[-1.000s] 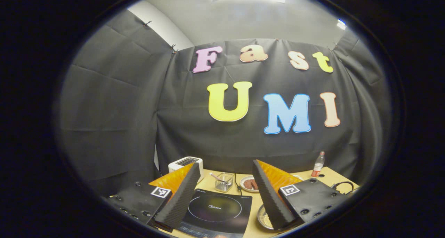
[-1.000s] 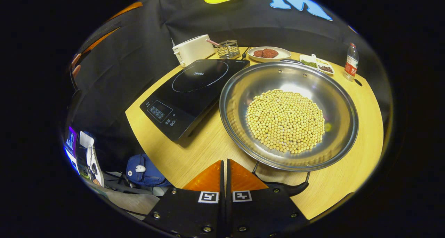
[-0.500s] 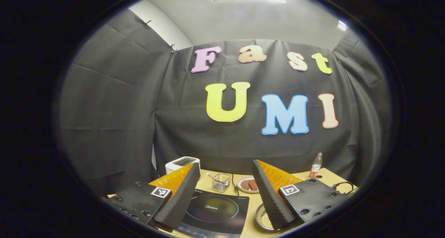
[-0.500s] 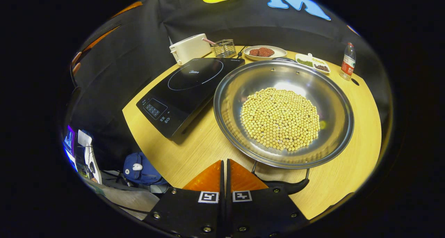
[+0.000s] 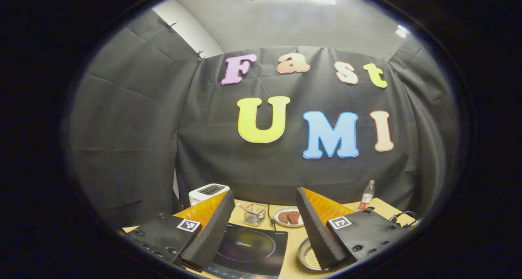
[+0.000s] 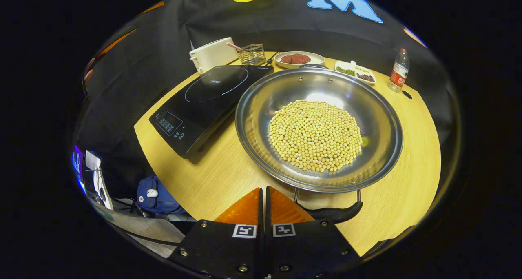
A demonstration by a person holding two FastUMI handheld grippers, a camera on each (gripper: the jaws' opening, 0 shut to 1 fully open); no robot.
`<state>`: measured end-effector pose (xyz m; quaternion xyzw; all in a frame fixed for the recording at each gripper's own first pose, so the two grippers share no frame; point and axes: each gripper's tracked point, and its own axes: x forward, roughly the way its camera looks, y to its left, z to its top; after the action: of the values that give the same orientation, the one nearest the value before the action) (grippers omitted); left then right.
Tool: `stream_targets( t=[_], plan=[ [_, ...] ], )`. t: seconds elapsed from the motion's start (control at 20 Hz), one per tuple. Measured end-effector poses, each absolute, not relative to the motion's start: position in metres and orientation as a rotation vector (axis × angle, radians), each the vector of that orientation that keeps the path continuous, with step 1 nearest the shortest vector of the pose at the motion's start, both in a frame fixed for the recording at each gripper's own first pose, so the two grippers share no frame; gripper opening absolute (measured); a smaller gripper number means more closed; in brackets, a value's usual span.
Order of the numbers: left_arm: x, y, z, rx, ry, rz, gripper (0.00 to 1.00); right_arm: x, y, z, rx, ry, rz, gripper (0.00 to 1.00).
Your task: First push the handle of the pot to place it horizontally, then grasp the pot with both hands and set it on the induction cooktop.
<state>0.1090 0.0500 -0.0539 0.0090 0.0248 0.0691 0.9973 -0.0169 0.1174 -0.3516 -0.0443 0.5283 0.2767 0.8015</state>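
Observation:
A wide steel pot [image 6: 379,120] holding soybeans [image 6: 315,135] sits on the wooden table [image 6: 412,181], to the right of the black induction cooktop [image 6: 204,103]. Its near black handle [image 6: 334,213] lies close to the table's front edge. My right gripper [image 6: 263,189] is shut with nothing in it, its tips just left of that handle. In the left gripper view my left gripper [image 5: 265,193] is open and empty, held high above the table, with the cooktop [image 5: 248,246] and a bit of the pot [image 5: 308,256] seen between its fingers.
Along the table's back stand a white toaster [image 6: 212,54], a wire basket [image 6: 251,54], a plate of brown food [image 6: 299,58], a small divided dish [image 6: 355,71] and a bottle [image 6: 399,70]. A blue bag [image 6: 153,191] lies below the table's left edge.
In the right gripper view the pot and cooktop slid left and a little up, and more of the near handle shows. The left gripper view drifted slightly. Both grippers kept their states.

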Motion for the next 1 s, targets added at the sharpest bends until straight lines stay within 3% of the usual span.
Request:
stream_targets(
  t=[0.35,0.85,1.0],
  plan=[
    [0.122,0.035,-0.055,0.012,0.049,0.095,1.00,-0.005,0.085,-0.357,-0.103,1.145,0.503,0.01],
    [0.138,0.022,-0.062,-0.005,0.058,0.060,0.93,0.009,0.042,-0.364,-0.178,1.182,0.410,0.00],
    [0.141,0.019,-0.063,-0.005,0.061,0.055,1.00,0.013,0.027,-0.367,-0.221,1.205,0.379,0.01]
  ],
)
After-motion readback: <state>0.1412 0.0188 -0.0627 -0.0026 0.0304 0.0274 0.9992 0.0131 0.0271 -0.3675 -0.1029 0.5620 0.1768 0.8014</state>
